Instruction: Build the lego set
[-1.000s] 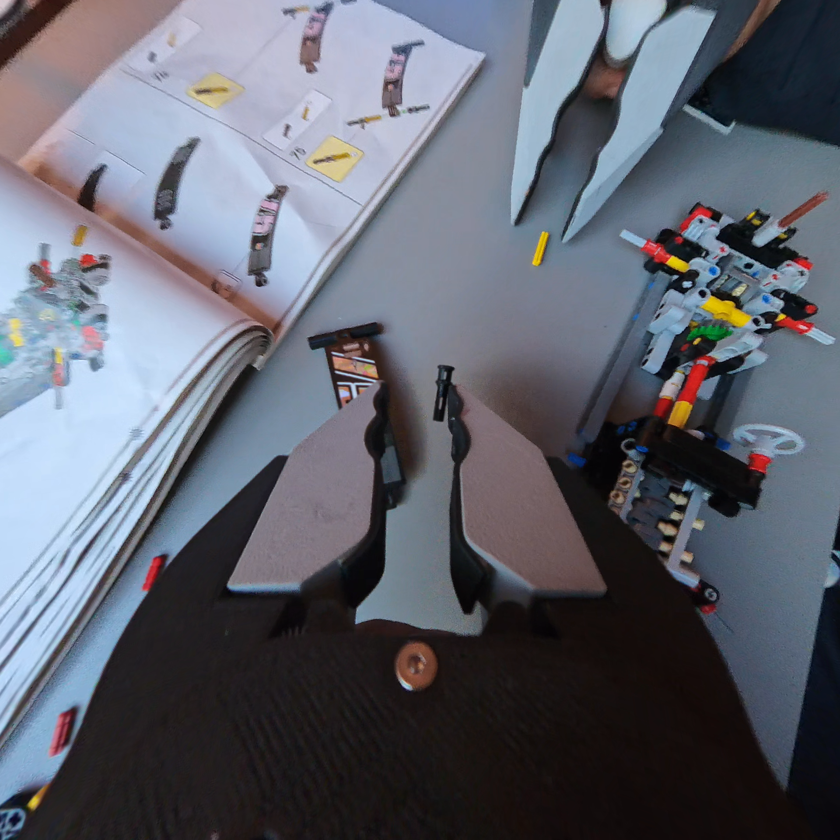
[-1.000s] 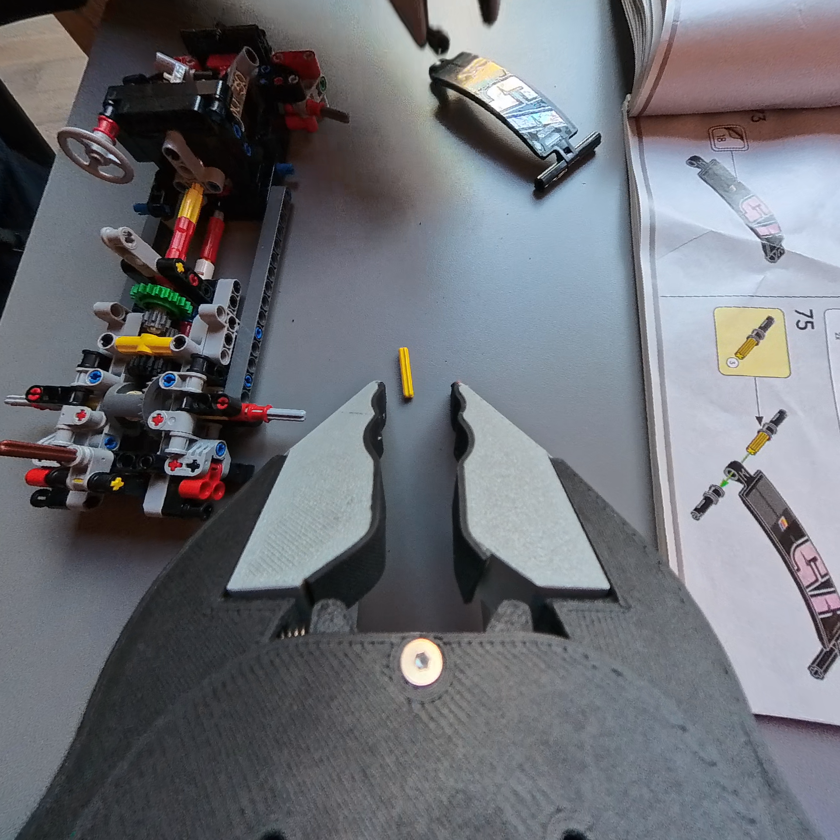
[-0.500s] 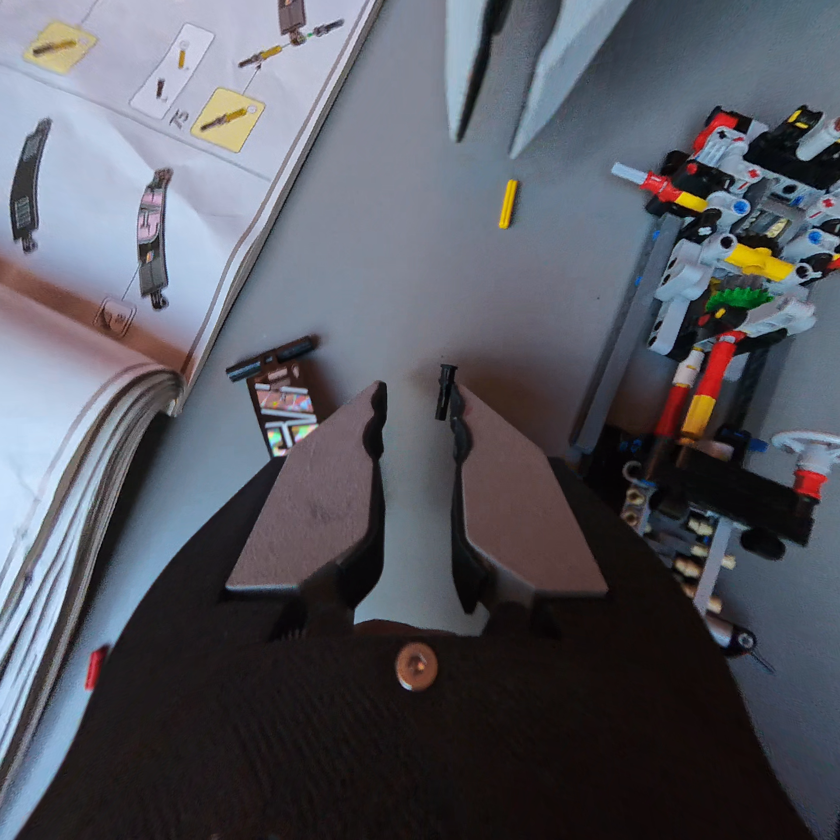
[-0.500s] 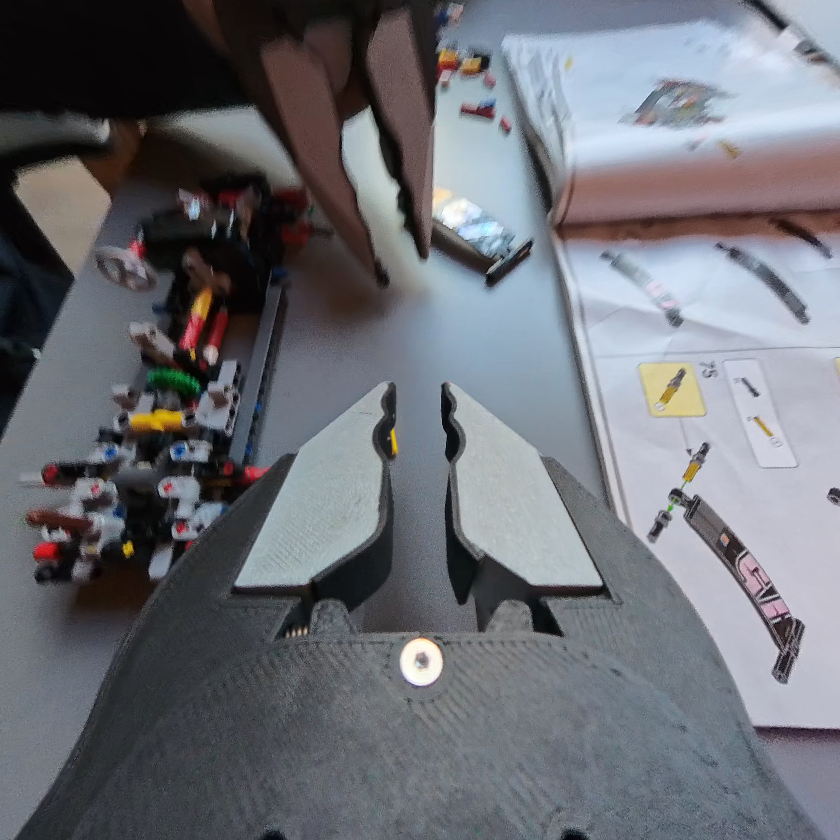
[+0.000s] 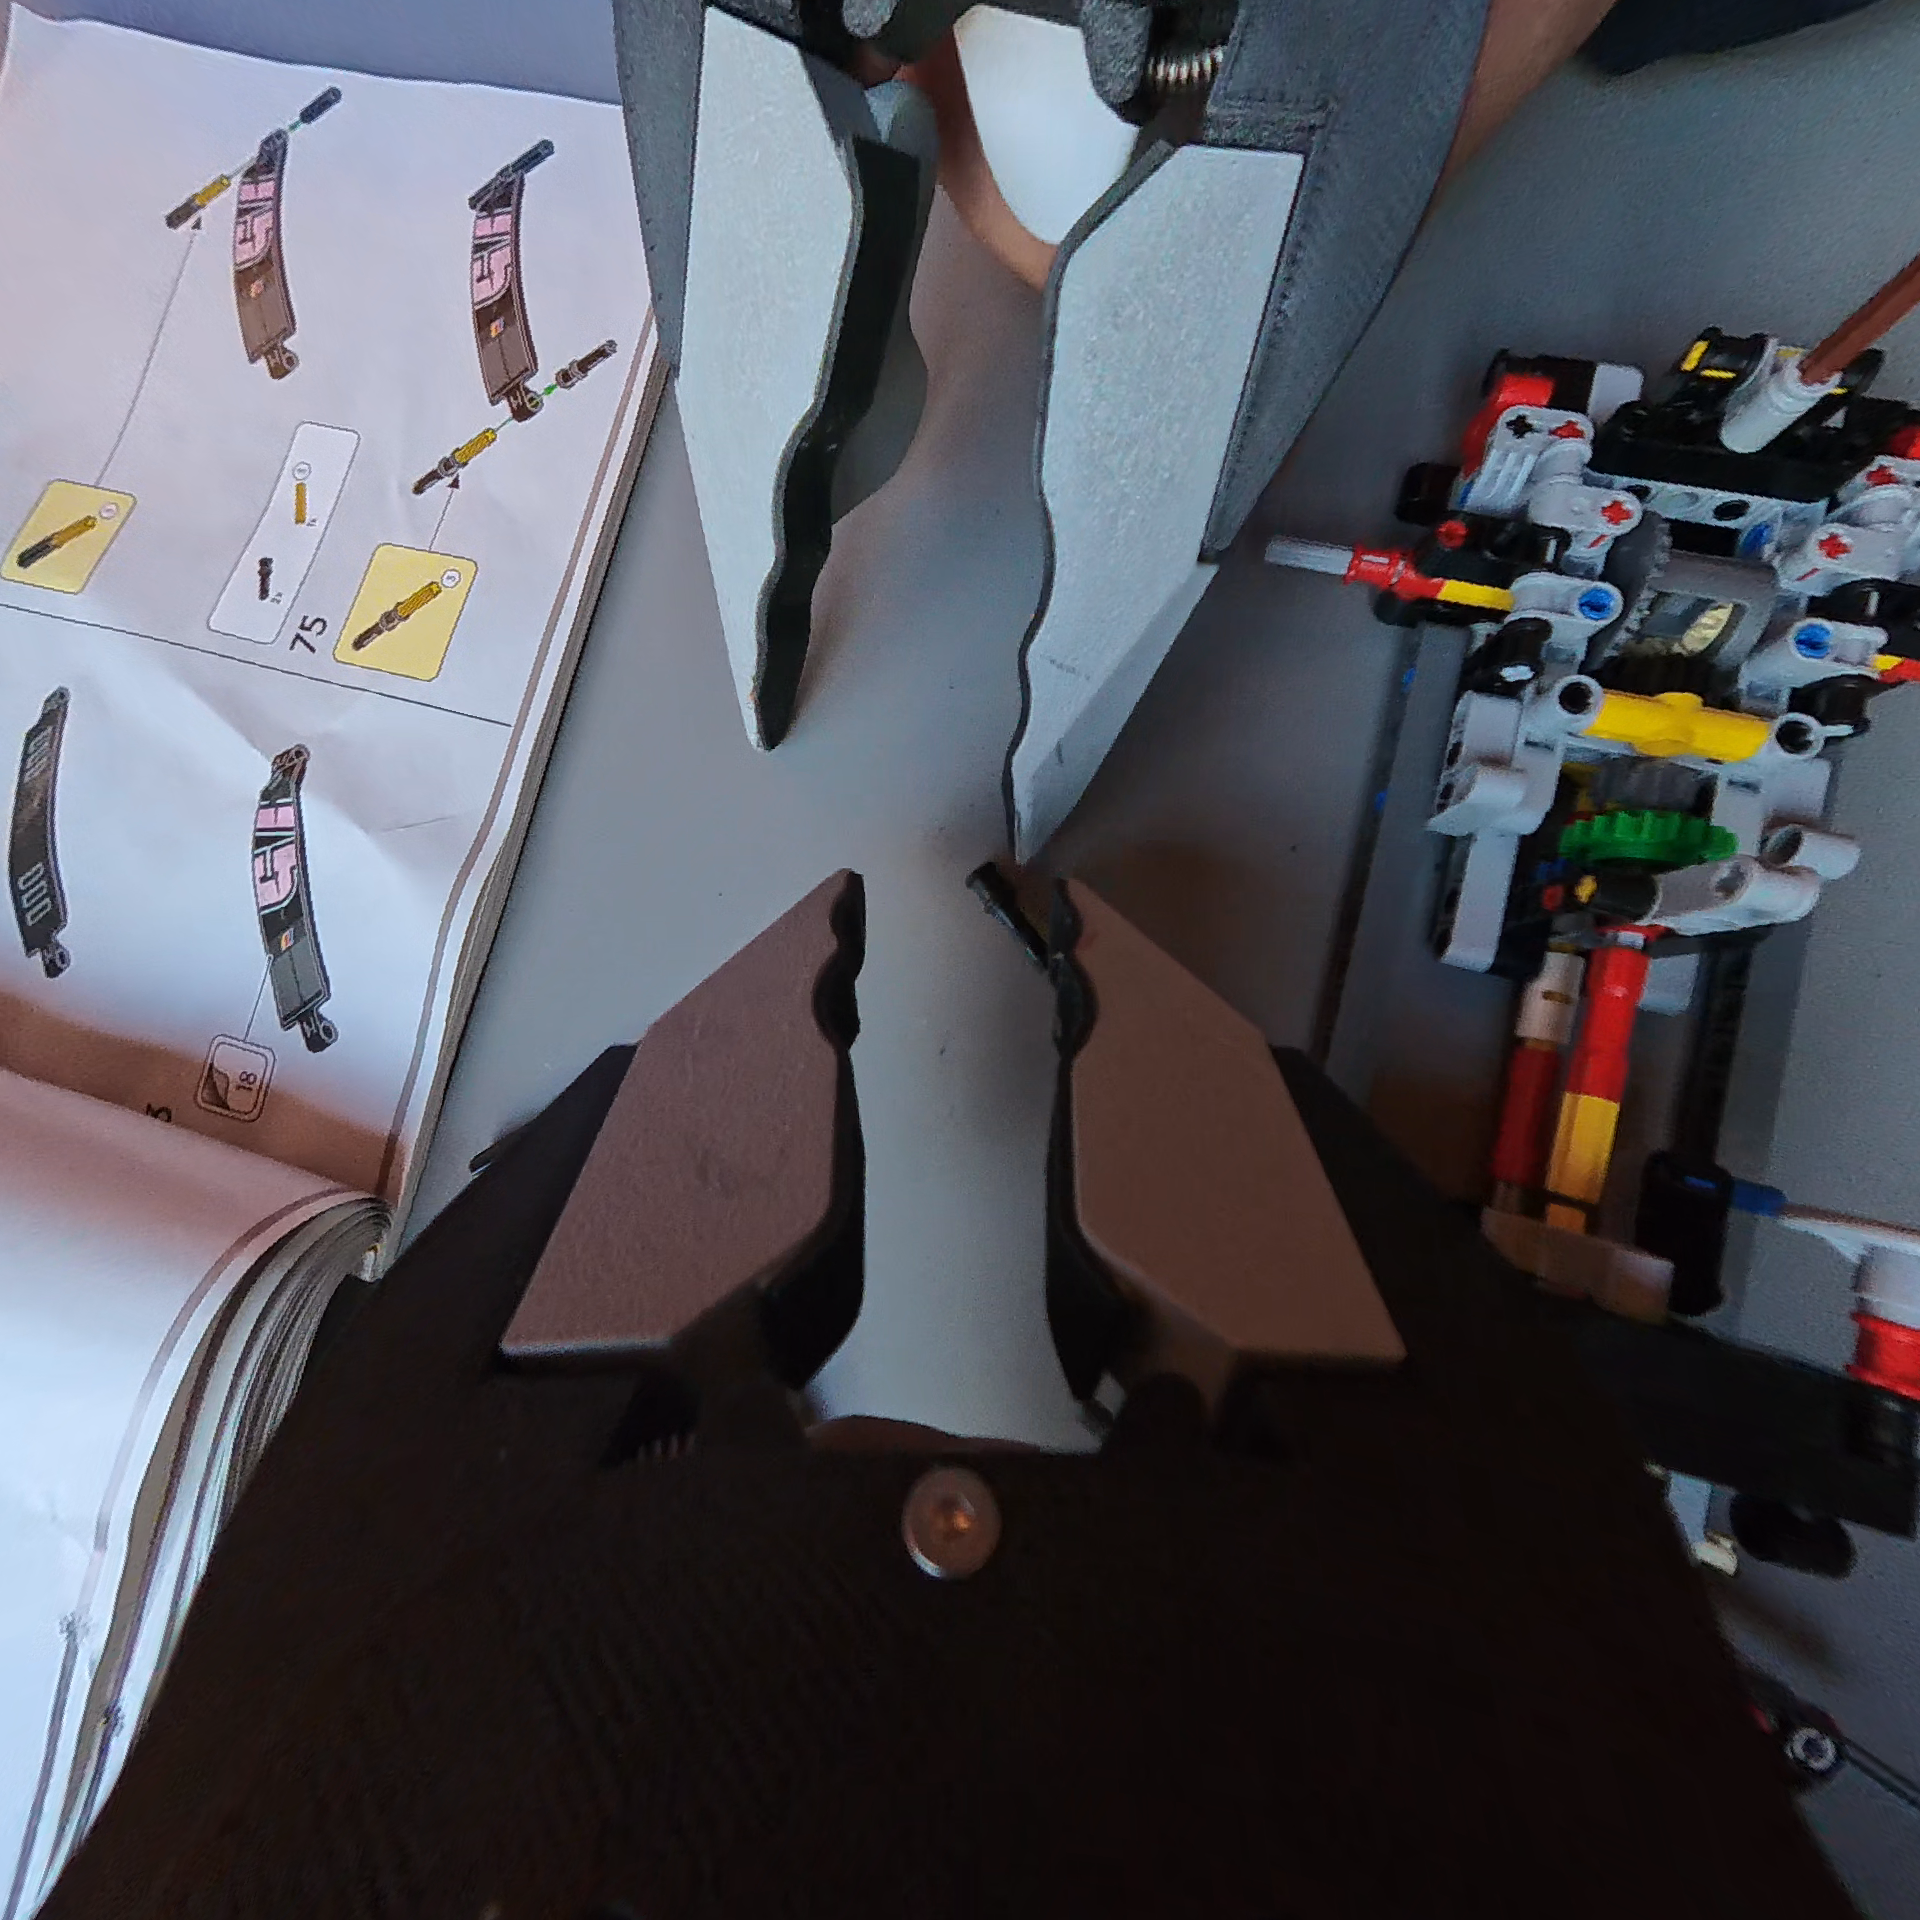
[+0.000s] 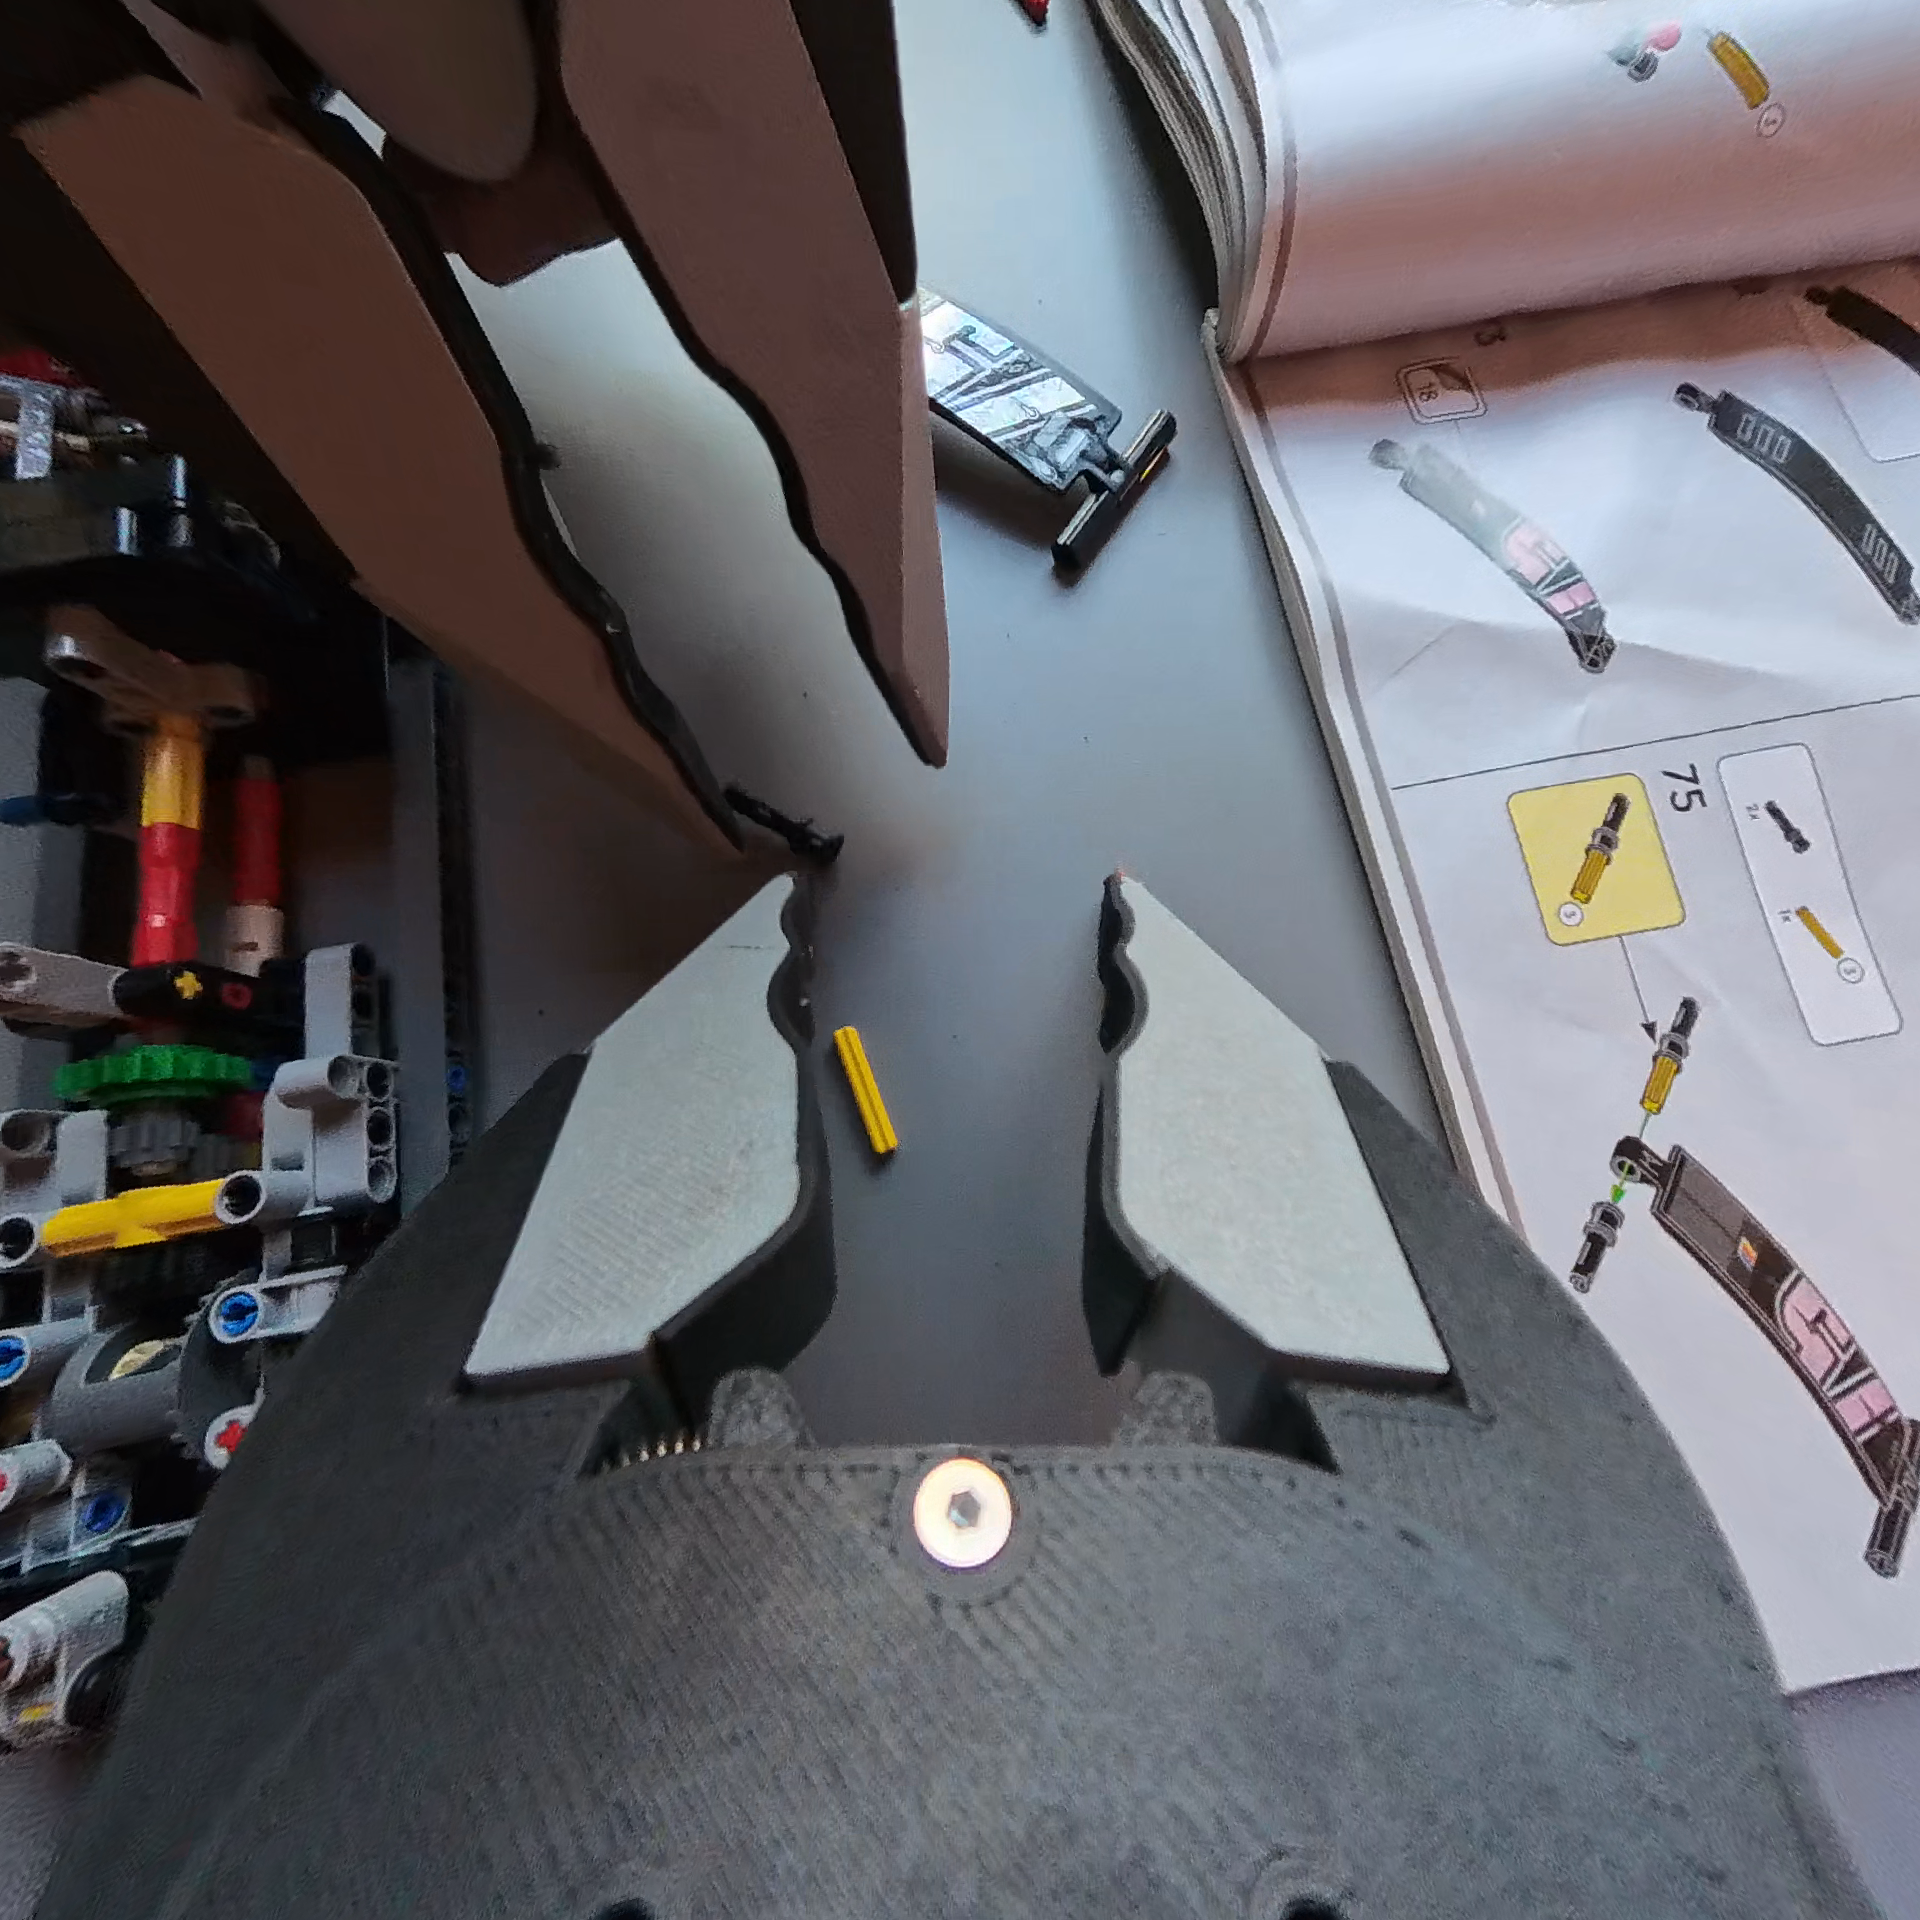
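Between the parted right tongs [image 6: 956, 883] a yellow axle [image 6: 865, 1089] lay unheld on the grey worktop [image 6: 1039, 727]. Left tongs [image 5: 956, 894], also parted, touched a black pin [image 5: 1006, 912] with one finger only. Flanking them were an instruction booklet [image 6: 1558, 520] and a brick model [image 5: 1662, 727].

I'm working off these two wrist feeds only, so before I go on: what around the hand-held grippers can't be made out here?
- Black pin: left wrist view, whether it sticks to the left hand-held gripper finger or lies on the table.
- Curved panel: right wrist view, far end hidden behind the left gripper's finger.
- Brick model: both views, cut off by the frame edge.
- Yellow axle: absent from the left view.
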### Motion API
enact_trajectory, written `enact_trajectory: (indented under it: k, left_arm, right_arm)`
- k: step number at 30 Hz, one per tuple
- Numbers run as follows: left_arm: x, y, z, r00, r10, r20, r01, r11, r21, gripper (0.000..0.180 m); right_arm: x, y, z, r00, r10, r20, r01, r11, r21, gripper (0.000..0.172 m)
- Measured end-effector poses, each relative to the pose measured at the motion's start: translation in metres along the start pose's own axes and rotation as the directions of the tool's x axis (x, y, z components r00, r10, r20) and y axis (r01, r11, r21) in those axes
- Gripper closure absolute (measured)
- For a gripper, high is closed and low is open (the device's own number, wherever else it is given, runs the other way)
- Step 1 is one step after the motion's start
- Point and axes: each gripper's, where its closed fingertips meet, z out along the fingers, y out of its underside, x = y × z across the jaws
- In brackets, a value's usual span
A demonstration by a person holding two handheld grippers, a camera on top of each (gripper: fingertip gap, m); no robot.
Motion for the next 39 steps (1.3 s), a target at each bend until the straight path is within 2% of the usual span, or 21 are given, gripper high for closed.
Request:
enact_trajectory:
  k: [2, 5, 7, 9, 11, 15, 18, 20, 21, 22, 23, 28, 29, 31, 32, 36, 39]
  left_arm:
    - [-0.005, 0.002, -0.005, 1.0, 0.0, 0.022, 0.0, 1.0, -0.007, 0.144]
    - [-0.022, 0.009, -0.031, 0.996, -0.012, 0.088, 0.013, 1.0, -0.012, 0.143]
    - [-0.054, 0.026, -0.059, 0.976, -0.015, 0.219, 0.03, 0.997, -0.067, 0.143]
    - [-0.093, 0.05, -0.09, 0.928, -0.007, 0.373, 0.064, 0.988, -0.14, 0.143]
    - [-0.122, 0.077, -0.11, 0.881, 0.005, 0.474, 0.108, 0.972, -0.21, 0.14]
    - [-0.139, 0.11, -0.106, 0.858, -0.084, 0.506, 0.22, 0.951, -0.217, 0.126]
    - [-0.155, 0.115, -0.1, 0.797, 0.013, 0.604, 0.179, 0.95, -0.256, 0.118]
    - [-0.167, 0.125, -0.096, 0.75, 0.106, 0.653, 0.157, 0.931, -0.331, 0.112]
    - [-0.169, 0.127, -0.093, 0.744, 0.136, 0.654, 0.143, 0.924, -0.355, 0.123]
    - [-0.17, 0.127, -0.093, 0.74, 0.158, 0.654, 0.124, 0.923, -0.363, 0.125]
    - [-0.174, 0.129, -0.097, 0.72, 0.174, 0.672, 0.131, 0.917, -0.377, 0.121]
    - [-0.185, 0.144, -0.107, 0.692, 0.193, 0.696, 0.182, 0.886, -0.427, 0.123]
    - [-0.185, 0.143, -0.106, 0.693, 0.194, 0.695, 0.176, 0.889, -0.423, 0.134]
    - [-0.182, 0.14, -0.103, 0.701, 0.229, 0.676, 0.135, 0.887, -0.441, 0.175]
    - [-0.184, 0.14, -0.105, 0.68, 0.277, 0.679, 0.114, 0.875, -0.471, 0.18]
    - [-0.186, 0.132, -0.113, 0.613, 0.501, 0.611, 0.005, 0.771, -0.637, 0.18]
    - [-0.186, 0.109, -0.128, 0.568, 0.641, 0.516, -0.084, 0.668, -0.739, 0.18]
  right_arm:
    - [0.003, -0.002, -0.003, 1.0, 0.007, -0.005, -0.007, 1.0, 0.017, 0.12]
    - [0.007, -0.006, -0.011, 0.999, 0.041, 0.004, -0.041, 0.997, 0.068, 0.122]
    - [0.011, -0.008, -0.015, 0.997, 0.071, 0.015, -0.072, 0.992, 0.1, 0.124]
    - [0.015, -0.009, -0.017, 0.995, 0.099, 0.024, -0.101, 0.987, 0.122, 0.126]
    - [0.016, -0.01, -0.017, 0.992, 0.118, 0.041, -0.123, 0.983, 0.134, 0.126]
    - [0.018, -0.011, -0.019, 0.99, 0.132, 0.048, -0.138, 0.98, 0.146, 0.127]
    - [0.018, -0.012, -0.02, 0.989, 0.136, 0.052, -0.142, 0.977, 0.156, 0.127]
    - [0.018, -0.012, -0.021, 0.988, 0.14, 0.058, -0.148, 0.976, 0.16, 0.127]
    - [0.018, -0.012, -0.021, 0.988, 0.141, 0.059, -0.149, 0.975, 0.163, 0.127]
    - [0.018, -0.012, -0.022, 0.988, 0.14, 0.059, -0.148, 0.975, 0.166, 0.127]
    - [0.019, -0.012, -0.024, 0.989, 0.14, 0.058, -0.148, 0.974, 0.17, 0.127]
    - [0.018, -0.012, -0.027, 0.985, 0.15, 0.081, -0.163, 0.97, 0.182, 0.129]
    - [0.018, -0.011, -0.028, 0.985, 0.149, 0.082, -0.162, 0.97, 0.181, 0.129]
    - [0.018, -0.011, -0.029, 0.987, 0.143, 0.078, -0.155, 0.971, 0.18, 0.13]
    - [0.018, -0.011, -0.03, 0.987, 0.139, 0.076, -0.151, 0.972, 0.181, 0.13]
    - [0.018, -0.01, -0.032, 0.99, 0.123, 0.067, -0.134, 0.974, 0.181, 0.132]
    - [0.019, -0.008, -0.031, 0.989, 0.128, 0.069, -0.138, 0.975, 0.175, 0.132]
